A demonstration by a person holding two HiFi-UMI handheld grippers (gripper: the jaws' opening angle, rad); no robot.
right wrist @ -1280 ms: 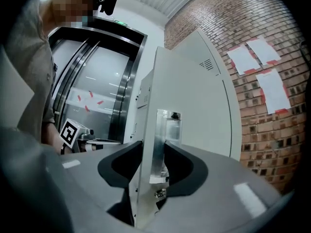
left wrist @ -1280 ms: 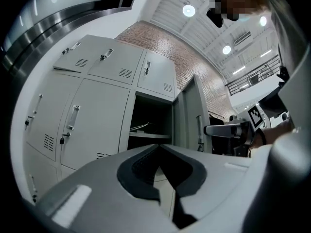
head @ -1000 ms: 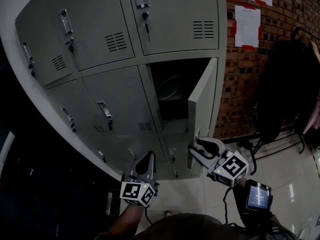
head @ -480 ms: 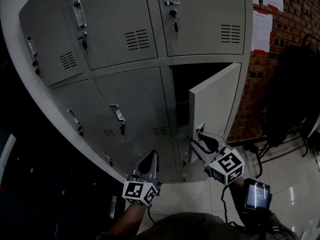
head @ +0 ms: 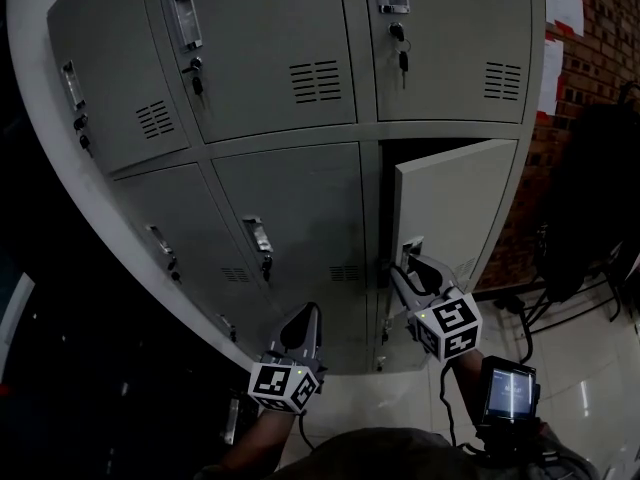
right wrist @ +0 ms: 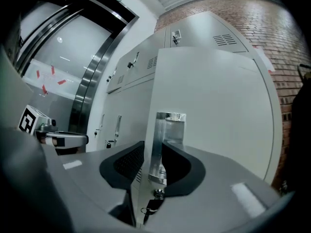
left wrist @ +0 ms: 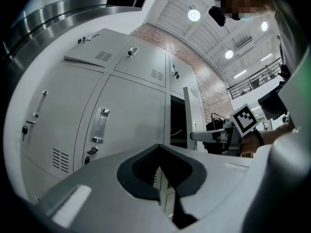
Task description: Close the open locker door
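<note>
Two jaws of your right gripper (head: 407, 265), lately closing, pinch the handle (right wrist: 165, 144) of the locker door (head: 452, 203), ajar in the grey lockers (head: 280, 68) (brick wall (head: 600, 8) beside). Your left gripper (head: 309, 313) hangs closed, empty.

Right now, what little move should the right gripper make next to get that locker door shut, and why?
I'd say push the door the last bit closed. The right gripper, whose jaws have just been closing, pinches the door's handle, and a dark gap shows above the door and along its handle side, so it isn't shut yet.
</note>
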